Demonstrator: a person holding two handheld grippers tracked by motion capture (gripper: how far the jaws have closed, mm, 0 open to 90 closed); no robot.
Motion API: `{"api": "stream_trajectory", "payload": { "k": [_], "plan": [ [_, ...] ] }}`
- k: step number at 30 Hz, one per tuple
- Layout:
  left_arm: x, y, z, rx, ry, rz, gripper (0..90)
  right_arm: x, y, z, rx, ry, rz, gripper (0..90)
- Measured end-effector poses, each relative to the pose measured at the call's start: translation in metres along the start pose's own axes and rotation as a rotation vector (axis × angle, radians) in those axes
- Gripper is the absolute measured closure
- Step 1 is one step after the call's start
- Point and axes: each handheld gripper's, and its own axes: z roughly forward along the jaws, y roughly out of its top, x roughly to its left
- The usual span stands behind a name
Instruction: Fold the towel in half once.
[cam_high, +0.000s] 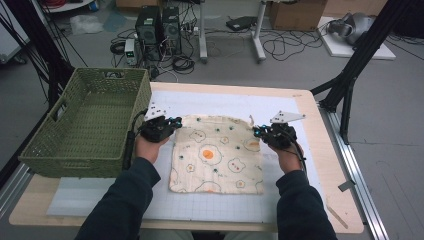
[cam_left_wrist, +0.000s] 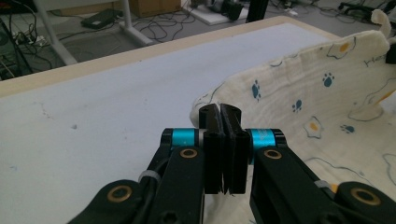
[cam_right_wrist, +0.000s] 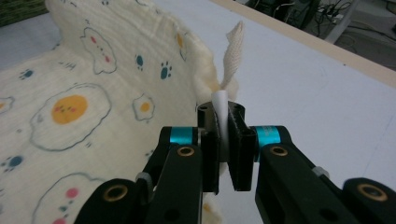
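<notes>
A cream cloth printed with fried eggs and paw marks lies spread on the white mat in the high view. My left gripper is shut on its far left corner, and my right gripper is shut on its far right corner. In the left gripper view the jaws are pressed together at the cloth's corner, and its far edge stands raised off the mat. In the right gripper view the jaws pinch a white tag and the cloth beside a short woven loop.
A green woven basket with nothing in it stands at the table's left side, close to my left hand. The white mat reaches behind the cloth to the wooden table edge. Computers and cables sit on the floor beyond.
</notes>
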Motion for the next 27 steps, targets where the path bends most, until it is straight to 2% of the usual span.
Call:
{"api": "stream_trajectory", "payload": {
  "k": [5,14,19,27],
  "plan": [
    [-0.006,-0.012,-0.015,-0.021,-0.027,-0.005,87.5,0.013,-0.005,-0.013,-0.020,0.014,-0.030,85.0],
    [-0.019,-0.032,-0.033,-0.024,-0.079,-0.006,87.6,0.027,-0.021,-0.027,-0.020,0.033,-0.034,85.0],
    [-0.028,-0.041,-0.042,-0.012,-0.106,0.032,87.6,0.036,-0.030,-0.035,-0.015,0.037,-0.049,85.0],
    [-0.037,-0.053,-0.052,0.002,-0.137,0.044,87.6,0.044,-0.050,-0.045,0.000,0.053,-0.035,85.0]
  ]
}}
